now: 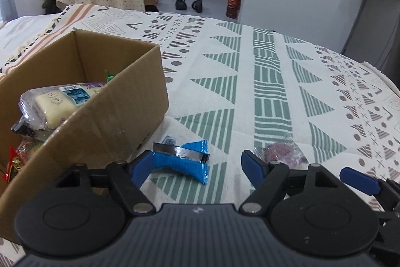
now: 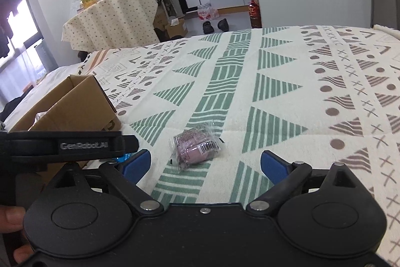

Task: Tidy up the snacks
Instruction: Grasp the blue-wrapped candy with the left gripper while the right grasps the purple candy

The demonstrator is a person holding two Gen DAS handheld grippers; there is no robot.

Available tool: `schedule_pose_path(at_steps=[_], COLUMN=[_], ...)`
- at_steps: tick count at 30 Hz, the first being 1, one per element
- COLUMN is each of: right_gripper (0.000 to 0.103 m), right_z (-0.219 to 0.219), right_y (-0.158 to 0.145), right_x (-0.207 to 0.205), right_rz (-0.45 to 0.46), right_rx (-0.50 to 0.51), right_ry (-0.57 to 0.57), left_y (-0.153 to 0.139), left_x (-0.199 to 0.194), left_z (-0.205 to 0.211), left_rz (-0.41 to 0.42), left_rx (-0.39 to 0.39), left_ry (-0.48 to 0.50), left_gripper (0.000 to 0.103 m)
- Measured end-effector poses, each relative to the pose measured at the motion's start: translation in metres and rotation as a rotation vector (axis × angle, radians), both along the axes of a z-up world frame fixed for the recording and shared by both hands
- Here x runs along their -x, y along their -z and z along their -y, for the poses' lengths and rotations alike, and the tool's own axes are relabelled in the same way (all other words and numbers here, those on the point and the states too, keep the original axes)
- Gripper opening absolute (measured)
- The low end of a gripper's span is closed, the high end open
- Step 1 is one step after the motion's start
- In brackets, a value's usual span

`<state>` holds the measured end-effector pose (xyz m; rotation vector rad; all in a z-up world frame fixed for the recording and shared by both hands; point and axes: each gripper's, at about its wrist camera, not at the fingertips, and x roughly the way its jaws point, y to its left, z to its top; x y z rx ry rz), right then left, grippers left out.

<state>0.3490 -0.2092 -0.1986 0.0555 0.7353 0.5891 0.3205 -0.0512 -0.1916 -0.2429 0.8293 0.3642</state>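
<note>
On the patterned cloth (image 1: 270, 71), beside the part-filled cardboard box (image 1: 105, 116), the left gripper (image 1: 197, 167) gapes around a blue snack (image 1: 182, 162), while the right gripper (image 2: 205, 167) spreads toward a pink snack (image 2: 197, 148).

The cardboard box (image 1: 105, 101) is cut off at the nine o'clock edge of the left wrist view, and the snack packets (image 1: 53, 104) inside are partly hidden by its near wall. In the right wrist view, the blue packet (image 2: 123, 157) is almost wholly concealed behind the left gripper's body (image 2: 70, 145) at nine o'clock. The print on the pink packet (image 2: 197, 148) is too small to be read.
</note>
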Motion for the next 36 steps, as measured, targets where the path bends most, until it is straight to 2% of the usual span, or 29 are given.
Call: schedule_pose_path(at_steps=[5, 12, 20, 26, 29, 30, 31, 33, 36], right_gripper=[0.091, 0.091, 0.089, 0.082, 0.075, 0.069, 0.056, 0.043, 0.039], right_z=[-0.006, -0.013, -0.02, -0.026, -0.03, -0.032, -0.034, -0.034, -0.03], right_y=[0.004, 0.011, 0.014, 0.017, 0.018, 0.018, 0.019, 0.018, 0.013], right_x=[-0.004, -0.011, -0.016, -0.018, -0.019, -0.018, -0.018, -0.016, -0.016], right_rz=[-0.002, -0.003, 0.01, 0.022, 0.026, 0.03, 0.034, 0.033, -0.002], right_rx=[0.001, 0.006, 0.014, 0.027, 0.037, 0.047, 0.063, 0.079, 0.053], right_ry=[-0.035, -0.059, -0.066, -0.07, -0.065, -0.066, -0.066, -0.066, -0.051], left_y=[0.008, 0.021, 0.015, 0.009, 0.006, 0.005, 0.004, 0.001, -0.006], left_x=[-0.009, -0.013, -0.008, -0.003, 0.002, 0.003, 0.005, 0.008, 0.014], left_z=[0.0, -0.011, -0.017, -0.019, -0.019, -0.02, -0.02, -0.02, -0.02], left_rz=[-0.005, -0.031, -0.016, -0.021, -0.02, -0.017, -0.016, -0.015, -0.011], left_rx=[-0.007, 0.018, 0.04, 0.054, 0.056, 0.06, 0.061, 0.066, 0.078], left_ry=[-0.02, -0.063, -0.048, -0.046, -0.041, -0.038, -0.035, -0.029, -0.021], left_gripper=[0.076, 0.05, 0.042, 0.039, 0.037, 0.037, 0.037, 0.036, 0.036])
